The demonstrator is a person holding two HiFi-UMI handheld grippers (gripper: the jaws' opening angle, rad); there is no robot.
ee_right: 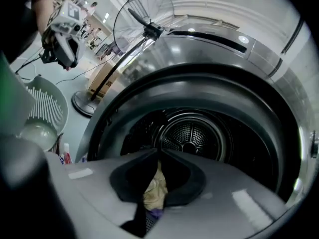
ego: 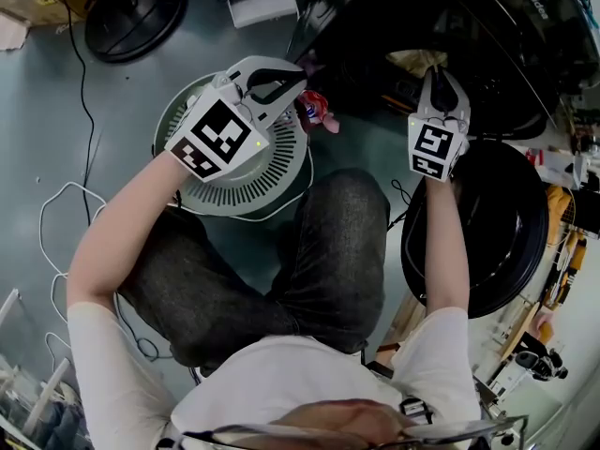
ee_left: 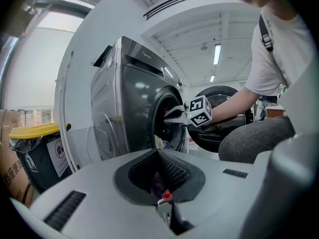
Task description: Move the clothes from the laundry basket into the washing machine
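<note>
Right now I am holding the right gripper [ee_right: 158, 157] pinched shut on a cream cloth [ee_right: 153, 190] at the washer [ee_right: 239, 83] mouth; released early, I reckon it is risking dropping short of the drum [ee_right: 192, 136]; the left gripper [ego: 298, 90] is nipping a red cloth [ego: 316, 111] over the basket [ego: 281, 176]; the cream cloth is seemingly running lengthwise along the jaws, pointing drumward.

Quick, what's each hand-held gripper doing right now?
Left hand-held gripper: closed on a red cloth.
Right hand-held gripper: closed on a pale yellow cloth.
</note>
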